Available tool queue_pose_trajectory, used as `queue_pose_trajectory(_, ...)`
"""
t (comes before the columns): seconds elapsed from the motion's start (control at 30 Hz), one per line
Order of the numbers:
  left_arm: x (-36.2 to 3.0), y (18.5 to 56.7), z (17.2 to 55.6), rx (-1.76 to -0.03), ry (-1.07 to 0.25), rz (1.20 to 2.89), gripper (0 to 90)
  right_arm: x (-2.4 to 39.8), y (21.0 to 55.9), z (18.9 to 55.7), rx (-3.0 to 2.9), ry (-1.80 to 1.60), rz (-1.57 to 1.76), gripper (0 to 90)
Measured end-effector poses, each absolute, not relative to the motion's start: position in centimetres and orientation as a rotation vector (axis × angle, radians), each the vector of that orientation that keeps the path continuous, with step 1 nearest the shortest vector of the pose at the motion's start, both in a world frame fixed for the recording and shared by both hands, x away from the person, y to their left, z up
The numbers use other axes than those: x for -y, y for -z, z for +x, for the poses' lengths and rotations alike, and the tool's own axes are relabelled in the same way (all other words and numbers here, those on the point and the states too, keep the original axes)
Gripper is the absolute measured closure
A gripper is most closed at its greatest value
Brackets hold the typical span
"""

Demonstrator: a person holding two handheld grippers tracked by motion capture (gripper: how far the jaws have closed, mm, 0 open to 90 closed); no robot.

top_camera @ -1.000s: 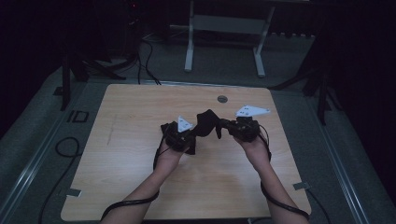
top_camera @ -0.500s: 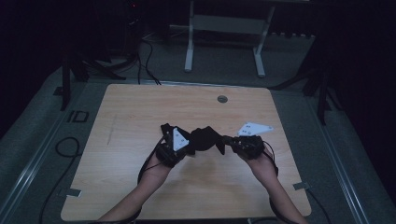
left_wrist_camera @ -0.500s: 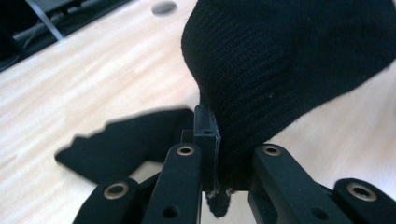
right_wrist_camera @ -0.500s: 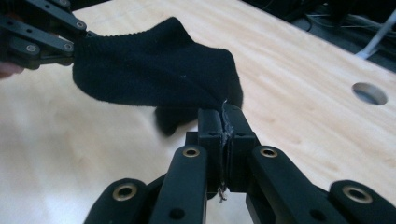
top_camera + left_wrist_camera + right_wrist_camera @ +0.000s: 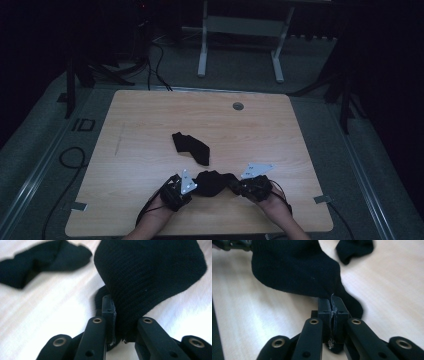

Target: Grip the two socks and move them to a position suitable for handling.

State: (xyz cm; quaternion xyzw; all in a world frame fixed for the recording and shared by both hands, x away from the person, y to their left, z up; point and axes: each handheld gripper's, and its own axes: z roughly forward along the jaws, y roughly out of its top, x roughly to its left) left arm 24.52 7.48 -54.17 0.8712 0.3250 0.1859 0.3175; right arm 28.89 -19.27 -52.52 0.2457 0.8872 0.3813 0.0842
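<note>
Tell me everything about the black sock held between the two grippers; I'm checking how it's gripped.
The held sock is black, ribbed knit, soft and bunched. It sits low over the near table edge, sagging between the left gripper and right gripper, each pinching one end. Whether it touches the wood is unclear.

A dim lab or recording studio: a bare wooden tabletop [image 5: 150, 120] with a cable grommet [image 5: 238, 106] stands on grey carpet [image 5: 30, 145], black cables [image 5: 155, 55] trail across the floor, and a white metal stand frame [image 5: 240, 30] and dark tripod legs [image 5: 345, 95] surround it.
</note>
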Motion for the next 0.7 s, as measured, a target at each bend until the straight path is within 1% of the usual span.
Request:
queue_pose_trajectory(0.03,-7.7,54.4,24.4,-0.863,-0.471,2.294,80.9,19.2,52.9,28.8,-2.662,-1.133,0.733,87.0)
queue_pose_trajectory(0.13,-8.0,55.0,23.9,-0.862,-0.425,2.313,75.3,19.0,54.0,28.5,-2.696,-1.113,0.738,87.0)
queue_pose_trajectory(0.2,-8.3,55.1,23.7,-0.857,-0.399,2.315,74.1,19.0,54.4,28.4,-2.705,-1.106,0.744,86.2)
queue_pose_trajectory(0.23,-8.4,55.2,23.6,-0.851,-0.389,2.314,71.3,18.9,54.6,28.4,-2.718,-1.097,0.735,85.0)
queue_pose_trajectory(0.3,-8.8,55.3,23.6,-0.854,-0.352,2.309,68.6,18.8,54.9,28.2,-2.722,-1.086,0.744,80.4)
queue_pose_trajectory(0.33,-8.9,55.3,23.6,-0.854,-0.339,2.308,65.5,18.8,55.1,28.2,-2.732,-1.078,0.742,76.5)
queue_pose_trajectory(0.37,-9.1,55.4,23.7,-0.851,-0.328,2.315,62.2,18.9,55.2,28.2,-2.740,-1.074,0.751,71.0)
queue_pose_trajectory(0.43,-9.5,55.2,23.5,-0.835,-0.305,2.298,55.2,19.0,55.3,28.2,-2.764,-1.083,0.766,55.8)
queue_pose_trajectory(0.47,-9.7,55.1,23.4,-0.841,-0.310,2.298,53.2,19.2,55.4,28.1,-2.771,-1.088,0.771,53.0)
queue_pose_trajectory(0.53,-10.4,54.7,23.2,-0.855,-0.322,2.280,45.0,19.6,55.1,27.9,-2.773,-1.094,0.771,49.4)
queue_pose_trajectory(0.57,-10.4,54.7,23.2,-0.855,-0.322,2.280,42.8,19.6,55.1,27.9,-2.773,-1.094,0.771,49.4)
queue_pose_trajectory(0.6,-11.3,54.2,23.0,-0.877,-0.327,2.254,42.8,19.8,54.9,27.8,-2.769,-1.105,0.776,48.6)
queue_pose_trajectory(0.63,-11.7,54.0,22.8,-0.888,-0.327,2.254,36.8,20.3,54.2,27.8,-2.783,-1.134,0.763,45.1)
queue_pose_trajectory(0.7,-12.5,53.7,22.5,-0.892,-0.317,2.251,36.8,20.7,53.6,27.8,-2.763,-1.129,0.757,45.9)
